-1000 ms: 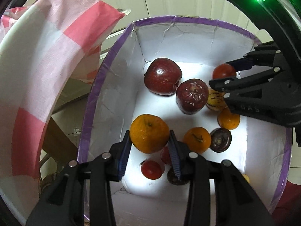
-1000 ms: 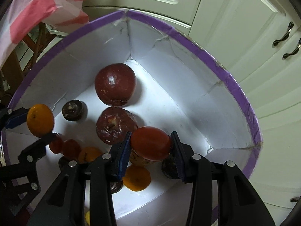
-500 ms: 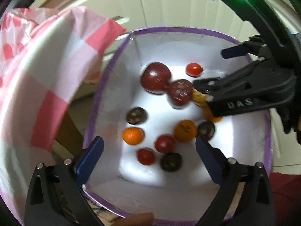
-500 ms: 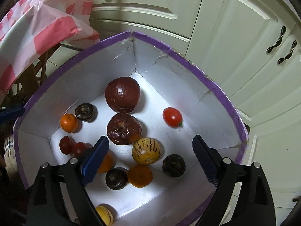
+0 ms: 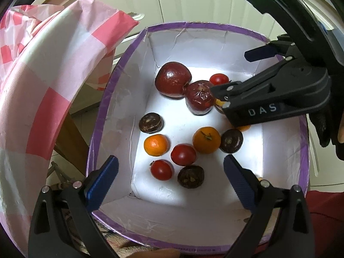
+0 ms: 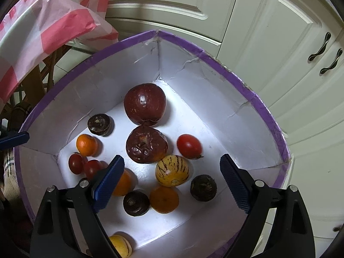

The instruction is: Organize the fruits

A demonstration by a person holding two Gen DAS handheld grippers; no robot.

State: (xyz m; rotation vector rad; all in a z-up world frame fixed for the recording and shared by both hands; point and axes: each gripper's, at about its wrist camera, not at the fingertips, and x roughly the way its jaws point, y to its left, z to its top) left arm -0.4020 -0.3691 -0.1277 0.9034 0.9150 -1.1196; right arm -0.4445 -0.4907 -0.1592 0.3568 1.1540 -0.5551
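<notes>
Purple-rimmed box (image 6: 268,116) holding loose fruit; left gripper (image 5: 171,179) and right gripper (image 6: 172,182) hovering, jaws apart, empty. Risk: tomato (image 6: 189,146) at 2 o'clock of wrinkled apple (image 6: 146,147) rolling if nudged.

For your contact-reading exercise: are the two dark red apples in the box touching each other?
Touching. In the right wrist view the large apple rests against the wrinkled apple with no white floor between them.

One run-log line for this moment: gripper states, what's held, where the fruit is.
left gripper: open, empty | right gripper: open, empty | both above box | apples, oranges, tomatoes lie inside box
</notes>
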